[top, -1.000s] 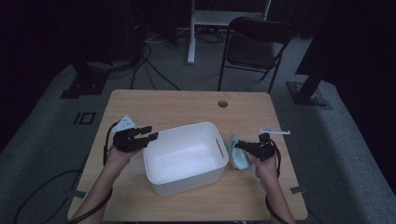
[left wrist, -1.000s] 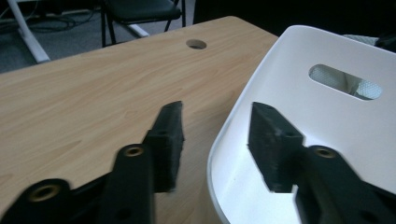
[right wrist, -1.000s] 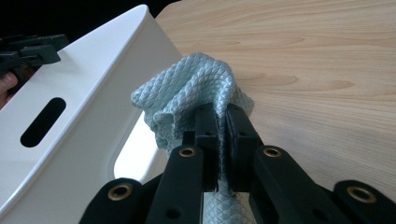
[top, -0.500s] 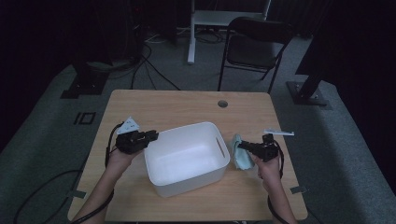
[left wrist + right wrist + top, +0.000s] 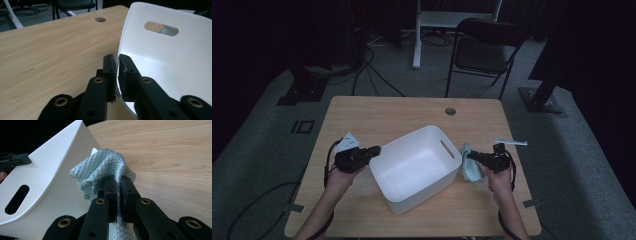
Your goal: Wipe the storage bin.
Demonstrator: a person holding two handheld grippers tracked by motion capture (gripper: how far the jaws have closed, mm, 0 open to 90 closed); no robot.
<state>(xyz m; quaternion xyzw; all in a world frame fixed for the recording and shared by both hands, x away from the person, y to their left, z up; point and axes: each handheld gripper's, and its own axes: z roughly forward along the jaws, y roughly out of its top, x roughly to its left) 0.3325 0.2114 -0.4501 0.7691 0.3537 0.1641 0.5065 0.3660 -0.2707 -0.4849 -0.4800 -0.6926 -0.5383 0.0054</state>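
Dark room, black folding chair (image 5: 484, 47) and white stand legs (image 5: 418, 35) behind a light wood table (image 5: 412, 112) with a round cable hole (image 5: 450, 111) near the far edge; grey carpet, cables on floor at left. White plastic bin (image 5: 414, 167) sits mid-table, turned at an angle, oval handle slot (image 5: 447, 148) in its right end wall, inside looks bare. Left gripper (image 5: 374, 150) comes in from the left at the bin's left rim; in the left gripper view its jaws are pressed on the bin wall (image 5: 150, 50), one jaw outside and one inside, thin white rim between them, so it pinches the bin. Far slot (image 5: 161, 28) shows through with wood and a bit of pale cloth behind it. Right gripper (image 5: 472, 156) is just beside the bin's right end, hand (image 5: 497, 180) behind it; in the right gripper view its jaws are closed on a bunched light blue-green cloth (image 5: 102, 167) with a diamond weave, fabric puffed up above the jaw tips and touching the bin's outer wall (image 5: 50, 175). Cloth (image 5: 469, 167) lies on the table against the bin's right side in the high view. Small white flat piece (image 5: 510, 142) on the table past the right gripper, cannot tell what it is. Grey plate (image 5: 346, 143) on the left gripper
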